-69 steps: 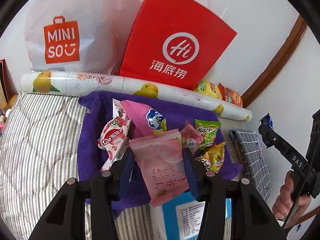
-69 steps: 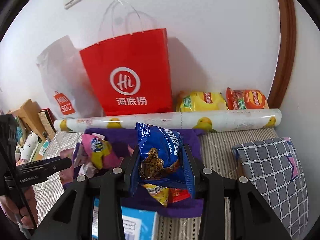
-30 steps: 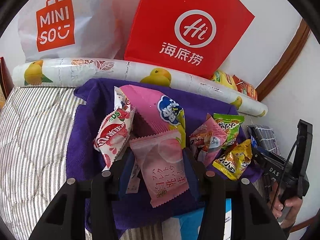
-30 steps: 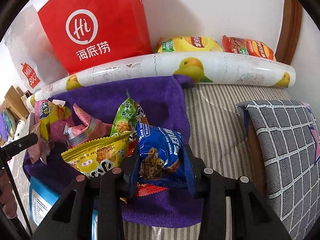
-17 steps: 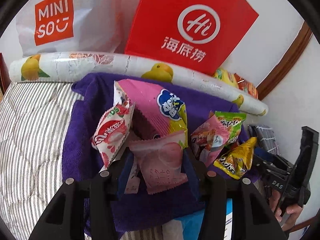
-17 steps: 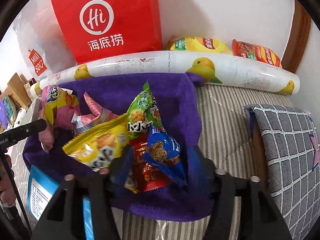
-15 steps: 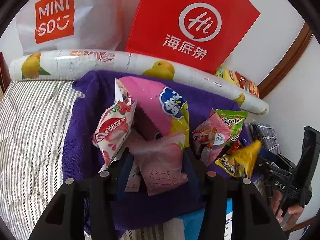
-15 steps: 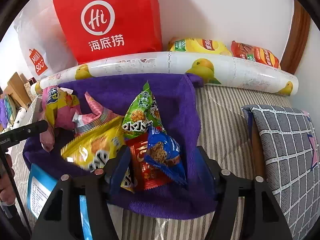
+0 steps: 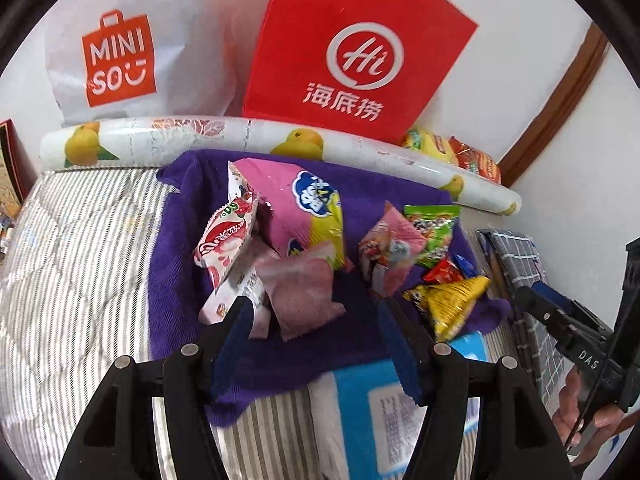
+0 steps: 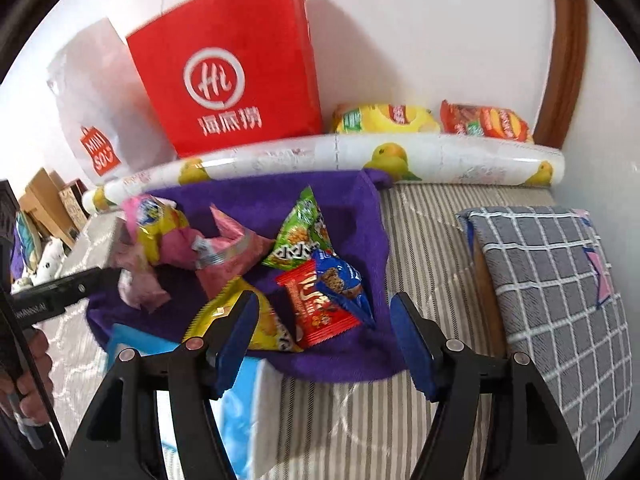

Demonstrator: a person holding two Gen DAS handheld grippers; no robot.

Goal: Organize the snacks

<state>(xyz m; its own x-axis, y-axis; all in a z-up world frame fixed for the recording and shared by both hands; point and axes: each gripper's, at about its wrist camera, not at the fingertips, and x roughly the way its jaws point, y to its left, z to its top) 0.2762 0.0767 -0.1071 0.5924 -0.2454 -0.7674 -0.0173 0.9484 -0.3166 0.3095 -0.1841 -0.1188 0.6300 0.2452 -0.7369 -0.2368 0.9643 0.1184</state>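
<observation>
Left gripper (image 9: pixel 314 324) jaws opening, pale pink packet (image 9: pixel 304 294) lying loose just ahead, right gripper (image 10: pixel 324 320) released, blue packet (image 10: pixel 340 280) beyond

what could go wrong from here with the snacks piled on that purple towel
The blue cookie packet leans on the red packet near the purple towel edge, so it may slide onto the striped bedding. The yellow packet sits right by the open right gripper and could get nudged. The left gripper, jaws opening, might snag the pale pink packet.
</observation>
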